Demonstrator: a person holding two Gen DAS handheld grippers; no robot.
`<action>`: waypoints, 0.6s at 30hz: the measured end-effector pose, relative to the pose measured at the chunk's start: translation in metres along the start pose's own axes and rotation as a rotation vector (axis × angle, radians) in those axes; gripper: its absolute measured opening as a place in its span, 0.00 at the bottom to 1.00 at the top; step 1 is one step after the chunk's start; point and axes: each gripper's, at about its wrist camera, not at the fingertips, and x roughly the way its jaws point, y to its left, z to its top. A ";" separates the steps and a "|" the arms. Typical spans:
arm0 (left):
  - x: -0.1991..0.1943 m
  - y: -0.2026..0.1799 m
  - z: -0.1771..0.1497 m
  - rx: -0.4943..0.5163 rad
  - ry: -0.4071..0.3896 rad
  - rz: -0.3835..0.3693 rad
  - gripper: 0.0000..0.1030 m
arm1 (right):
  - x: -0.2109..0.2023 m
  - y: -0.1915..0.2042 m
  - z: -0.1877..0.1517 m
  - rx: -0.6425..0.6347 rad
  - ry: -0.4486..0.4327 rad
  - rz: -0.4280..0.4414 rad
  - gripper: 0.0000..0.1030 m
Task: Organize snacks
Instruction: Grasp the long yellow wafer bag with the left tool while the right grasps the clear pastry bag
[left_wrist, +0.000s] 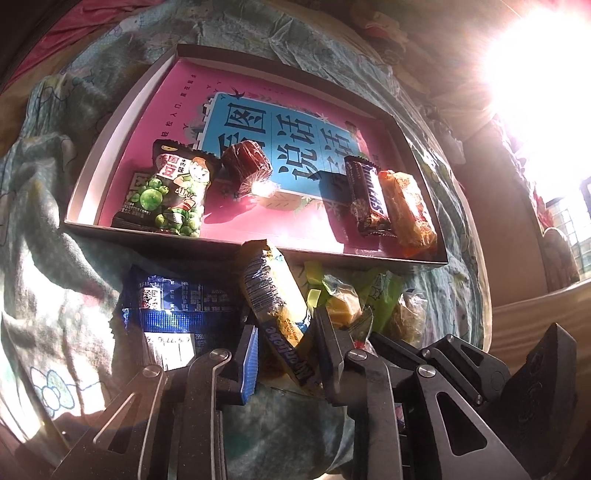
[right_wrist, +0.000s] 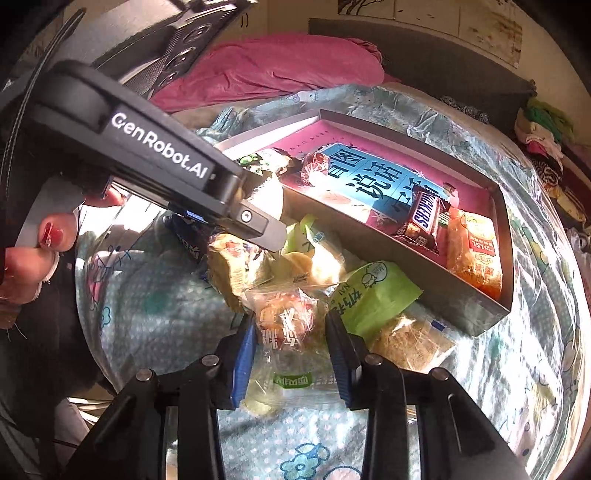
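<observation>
A shallow box with a pink and blue printed floor lies on the bedspread. It holds a green pea packet, a dark red candy, a Snickers bar and an orange pack. In front of the box lies a heap of loose snacks. My left gripper is shut on a yellow and blue snack bar that tilts up toward the box's near wall. In the right wrist view, my right gripper is shut on a clear-wrapped pastry at the near side of the heap.
A dark blue packet lies left of the yellow bar. A green packet and a crumbly bar lie by the box wall. A hand with red nails holds the left gripper's handle. Strong sunlight glares at the right.
</observation>
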 end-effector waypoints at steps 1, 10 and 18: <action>-0.002 -0.001 0.000 0.004 -0.003 -0.005 0.23 | -0.002 -0.004 0.001 0.018 -0.011 0.009 0.36; -0.033 -0.014 0.002 0.082 -0.094 0.011 0.16 | -0.029 -0.038 0.005 0.222 -0.160 0.089 0.36; -0.057 -0.018 0.010 0.123 -0.189 0.040 0.16 | -0.053 -0.046 0.006 0.286 -0.257 0.065 0.36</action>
